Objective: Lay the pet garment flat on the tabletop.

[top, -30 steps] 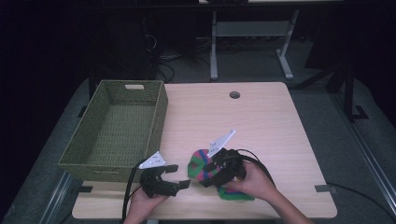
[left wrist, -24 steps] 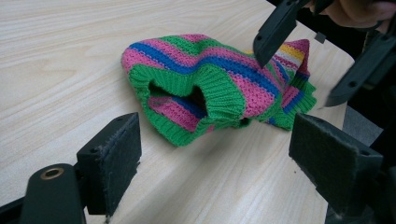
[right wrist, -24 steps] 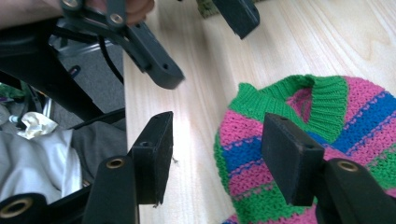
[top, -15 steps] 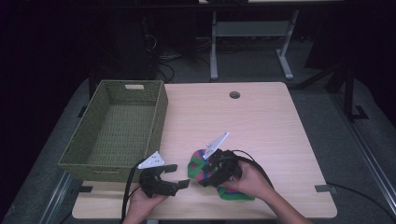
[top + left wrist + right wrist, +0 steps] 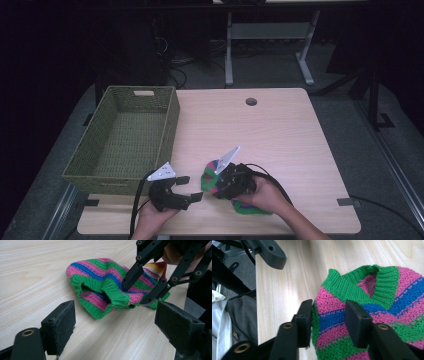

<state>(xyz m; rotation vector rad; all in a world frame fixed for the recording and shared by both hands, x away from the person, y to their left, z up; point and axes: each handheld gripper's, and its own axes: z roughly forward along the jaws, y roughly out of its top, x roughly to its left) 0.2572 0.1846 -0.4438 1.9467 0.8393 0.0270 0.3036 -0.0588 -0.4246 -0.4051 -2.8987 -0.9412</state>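
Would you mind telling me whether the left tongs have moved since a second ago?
No. The left tongs sit at the same spot below the basket's near corner, open.

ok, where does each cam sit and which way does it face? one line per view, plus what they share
High view: above the person's side, facing forward and down on the table; both hands, left claw, right claw, basket.
Left gripper view: on the left claw, jaws apart, facing the striped knit hat and the right claw on it.
Right gripper view: on the right claw, looking down, jaws pinching the hat.
Shared: all three show the hat.
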